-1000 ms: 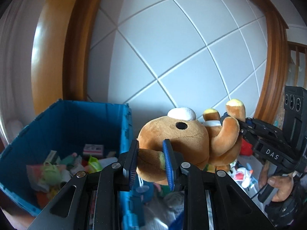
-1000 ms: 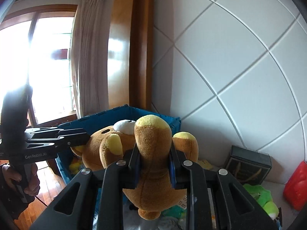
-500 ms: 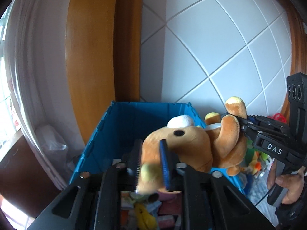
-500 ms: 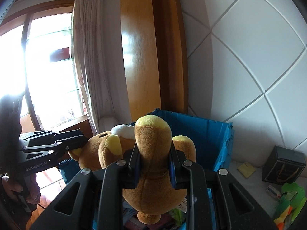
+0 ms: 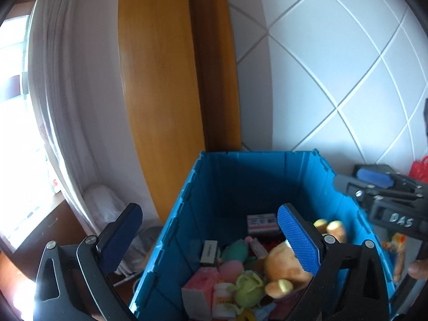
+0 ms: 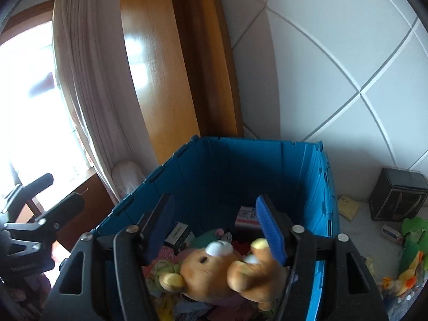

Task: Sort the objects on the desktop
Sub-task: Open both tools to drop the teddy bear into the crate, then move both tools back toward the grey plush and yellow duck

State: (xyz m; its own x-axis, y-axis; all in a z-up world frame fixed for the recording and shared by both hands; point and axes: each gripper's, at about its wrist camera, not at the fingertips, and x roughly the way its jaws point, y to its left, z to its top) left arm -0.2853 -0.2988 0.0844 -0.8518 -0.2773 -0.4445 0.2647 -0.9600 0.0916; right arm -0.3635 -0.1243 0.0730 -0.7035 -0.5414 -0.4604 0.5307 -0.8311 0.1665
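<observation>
A brown plush bear (image 6: 211, 270) lies blurred inside the blue bin (image 6: 240, 165), on top of several small toys and boxes. My right gripper (image 6: 215, 230) hangs over the bin with its jaws opening; the bear is below them and the pads do not press on it. In the left wrist view the bear (image 5: 283, 267) shows low in the bin (image 5: 240, 182). My left gripper (image 5: 211, 236) is above it, its jaws opening wide with nothing between them. Its right fingertip (image 5: 297, 238) covers part of the bear.
A wooden panel (image 5: 160, 80) and a white curtain (image 6: 88, 107) stand behind the bin, beside a white tiled wall. Right of the bin lie a black box (image 6: 398, 198), a yellow note (image 6: 347, 206) and green and orange toys (image 6: 412, 243).
Both grippers carried the bear left over the bin, then let go. The bear dropped into the bin and both pairs of jaws spread apart.
</observation>
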